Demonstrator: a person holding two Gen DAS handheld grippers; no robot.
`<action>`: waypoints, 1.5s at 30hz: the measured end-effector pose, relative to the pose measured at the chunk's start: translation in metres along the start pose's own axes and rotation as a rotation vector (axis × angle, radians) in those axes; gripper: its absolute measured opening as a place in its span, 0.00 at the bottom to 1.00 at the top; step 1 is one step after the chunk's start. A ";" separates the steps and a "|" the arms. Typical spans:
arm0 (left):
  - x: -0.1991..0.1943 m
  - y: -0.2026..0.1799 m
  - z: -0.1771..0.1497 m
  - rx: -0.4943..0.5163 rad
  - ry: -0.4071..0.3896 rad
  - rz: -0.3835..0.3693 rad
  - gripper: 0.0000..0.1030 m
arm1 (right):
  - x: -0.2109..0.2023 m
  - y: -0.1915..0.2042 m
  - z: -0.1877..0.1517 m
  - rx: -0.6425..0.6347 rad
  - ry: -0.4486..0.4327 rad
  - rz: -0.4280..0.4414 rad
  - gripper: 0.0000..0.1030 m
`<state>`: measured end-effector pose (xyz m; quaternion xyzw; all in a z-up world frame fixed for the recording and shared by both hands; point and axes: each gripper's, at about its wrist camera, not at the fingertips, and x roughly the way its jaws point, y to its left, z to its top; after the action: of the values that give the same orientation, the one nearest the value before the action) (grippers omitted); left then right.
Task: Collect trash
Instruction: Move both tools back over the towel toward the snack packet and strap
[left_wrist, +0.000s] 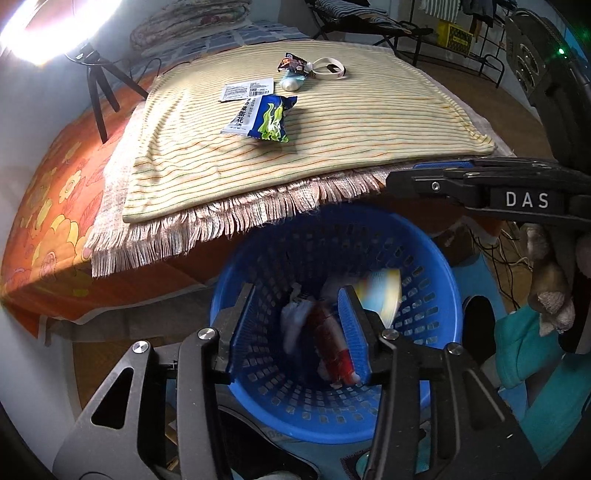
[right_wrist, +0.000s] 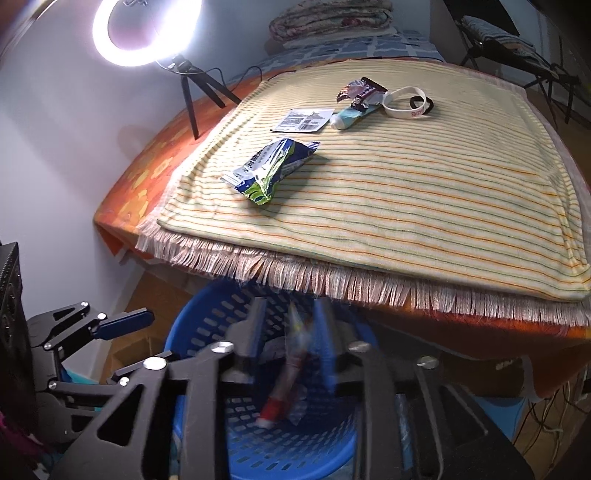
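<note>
A blue perforated basket (left_wrist: 436, 295) stands below the table's front edge, with a red-and-white wrapper (left_wrist: 332, 343) and white scraps inside; it also shows in the right wrist view (right_wrist: 207, 325). My left gripper (left_wrist: 299, 328) is open above the basket, nothing between its jaws. A blurred yellow-white wrapper (left_wrist: 384, 295) is in mid-air inside the basket. My right gripper (right_wrist: 290, 332) is open over the basket, with a blurred red-tipped wrapper (right_wrist: 291, 373) dropping between its jaws. On the striped cloth (left_wrist: 332, 129) lie a blue-green snack bag (left_wrist: 264, 118), a white label packet (left_wrist: 246, 89), a small tube (left_wrist: 293, 81) and a dark wrapper (left_wrist: 291, 64).
A white wristband (left_wrist: 328, 70) and a black hair tie (right_wrist: 423, 101) lie at the cloth's far side. A ring light on a tripod (right_wrist: 147, 33) stands at the back left. Folded blankets (right_wrist: 328, 18) and a chair (right_wrist: 517, 48) are behind the table.
</note>
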<state>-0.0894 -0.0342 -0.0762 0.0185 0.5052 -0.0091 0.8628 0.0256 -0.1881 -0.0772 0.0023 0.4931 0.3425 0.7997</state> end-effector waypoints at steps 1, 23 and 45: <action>0.000 0.000 0.000 -0.001 0.000 0.000 0.45 | -0.001 0.000 0.000 0.001 -0.004 -0.001 0.39; 0.006 0.017 0.031 -0.070 0.003 -0.035 0.65 | -0.001 -0.015 0.011 0.062 -0.001 -0.006 0.56; 0.041 0.032 0.124 -0.049 0.047 -0.063 0.65 | -0.019 -0.056 0.087 0.105 -0.064 -0.003 0.56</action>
<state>0.0392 -0.0075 -0.0504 -0.0185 0.5257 -0.0236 0.8502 0.1195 -0.2119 -0.0368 0.0544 0.4846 0.3145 0.8144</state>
